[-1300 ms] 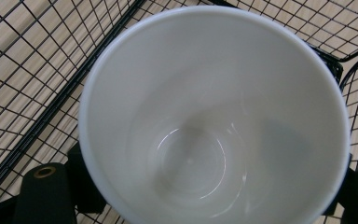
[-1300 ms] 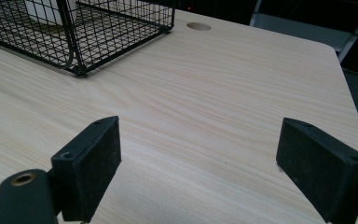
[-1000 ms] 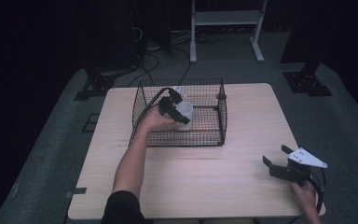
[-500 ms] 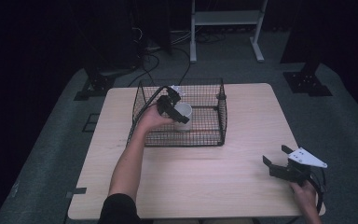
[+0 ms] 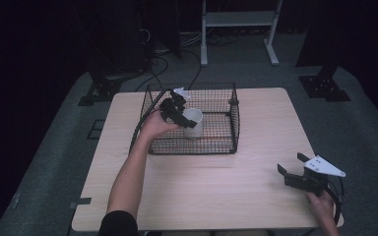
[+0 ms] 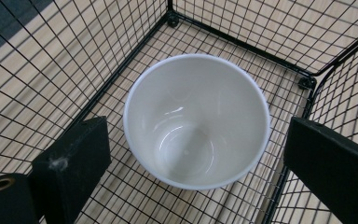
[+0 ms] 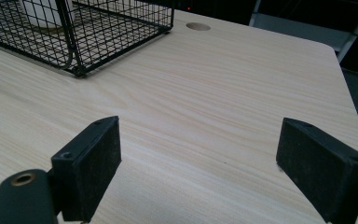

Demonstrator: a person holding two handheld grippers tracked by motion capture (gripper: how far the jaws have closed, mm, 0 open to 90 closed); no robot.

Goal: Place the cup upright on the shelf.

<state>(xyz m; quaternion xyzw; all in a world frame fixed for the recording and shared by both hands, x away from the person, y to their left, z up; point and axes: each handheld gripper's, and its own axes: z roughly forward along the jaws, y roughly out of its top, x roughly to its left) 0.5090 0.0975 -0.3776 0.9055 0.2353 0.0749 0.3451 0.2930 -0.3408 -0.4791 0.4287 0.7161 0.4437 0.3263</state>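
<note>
As its fingers have just been opening, left gripper (image 5: pixel 183 117) apart above white cup (image 6: pixel 196 119), right gripper (image 5: pixel 295 167) apart.

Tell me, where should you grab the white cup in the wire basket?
Grip the white cup by its rim wall, coming straight down from above. It stands upright with its mouth open, and the wire basket walls block any sideways approach. One jaw inside and one outside would probably hold best, since the body looks wide.

Light wooden table (image 5: pixel 256 142) stands at frame centre on grey carpet (image 5: pixel 54 162). A white metal frame (image 5: pixel 236 29) occupies the upper centre, with black cables (image 5: pixel 157 59) and dark stand bases (image 5: pixel 325 86) alongside. Surroundings beyond are unlit.
</note>
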